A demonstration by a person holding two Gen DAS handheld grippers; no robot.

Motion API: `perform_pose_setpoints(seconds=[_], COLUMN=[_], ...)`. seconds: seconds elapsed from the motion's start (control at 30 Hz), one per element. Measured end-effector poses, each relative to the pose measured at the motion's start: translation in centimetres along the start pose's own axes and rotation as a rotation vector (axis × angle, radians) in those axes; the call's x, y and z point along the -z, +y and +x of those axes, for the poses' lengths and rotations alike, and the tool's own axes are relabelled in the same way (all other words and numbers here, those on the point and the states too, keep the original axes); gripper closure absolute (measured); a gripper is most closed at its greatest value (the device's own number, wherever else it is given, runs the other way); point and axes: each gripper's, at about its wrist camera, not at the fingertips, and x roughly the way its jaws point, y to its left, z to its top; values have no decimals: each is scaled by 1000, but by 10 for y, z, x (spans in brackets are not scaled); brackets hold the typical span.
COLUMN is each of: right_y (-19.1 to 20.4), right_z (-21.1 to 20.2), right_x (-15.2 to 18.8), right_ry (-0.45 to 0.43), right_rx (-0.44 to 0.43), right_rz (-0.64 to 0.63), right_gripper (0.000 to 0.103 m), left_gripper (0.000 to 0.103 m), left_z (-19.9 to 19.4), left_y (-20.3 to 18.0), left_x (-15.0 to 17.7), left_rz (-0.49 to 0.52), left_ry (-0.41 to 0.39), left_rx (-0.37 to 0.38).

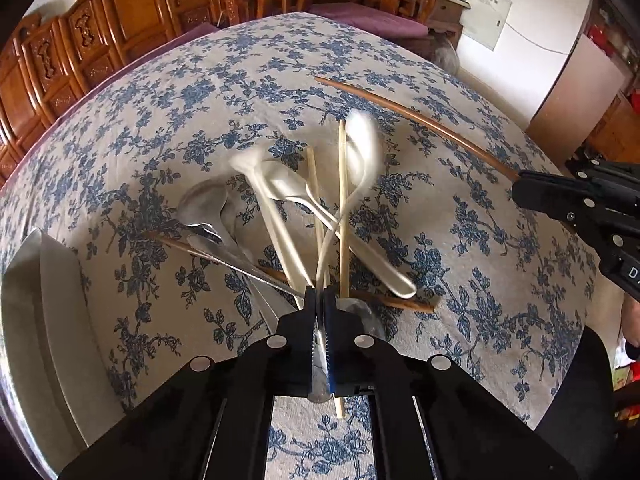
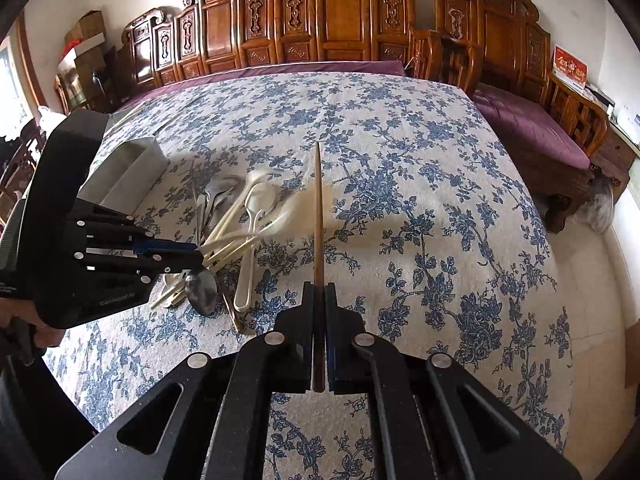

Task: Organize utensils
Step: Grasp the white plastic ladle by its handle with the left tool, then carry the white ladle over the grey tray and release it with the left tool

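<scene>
Right up close, the right gripper (image 2: 319, 292) was clamped on a brown chopstick (image 2: 318, 216). Further along the floral tablecloth (image 2: 420, 184), the left gripper (image 1: 319, 296) had squeezed together on a white spoon (image 1: 362, 148) from the utensil pile (image 2: 236, 224), metal tray (image 2: 128, 168) beyond.

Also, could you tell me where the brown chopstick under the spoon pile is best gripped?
Take the brown chopstick by its bare end nearest the left gripper, from above, jaws across it: it lies flat on the tablecloth and spoons cover its middle.
</scene>
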Motion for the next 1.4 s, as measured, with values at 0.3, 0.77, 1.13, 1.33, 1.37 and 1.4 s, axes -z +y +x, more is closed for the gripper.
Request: perform_pose_setpoints(seconds=[0.3,0.77,1.13,1.33,1.37,1.4], right_y=[10,61,142,182,189,193], right_z=[-3,-25,-17,-3,0,2], right_x=[-1,-27,-44,-53,-54,-54], right_ry=[-10,-91,-89,-68,-62,-57], right_rx=[-10,-46,-121,-165,-171,-176], right_rz=[-15,-47,-105,-112,-115,-116], right_gripper=[97,97,97,97,97,97], left_gripper=[100,100,100,100,100,100], left_z=[-26,-90,-126,-118,-117,-113], left_y=[4,51,140,182,187,193], left_x=[7,32,79,103,106,108], left_rz=[-71,-164,-307,-409,-419,-432], left_ry=[-45,-113,-100,-50,-43,-29], left_rx=[-1,-65,-186,-237,-243,-250])
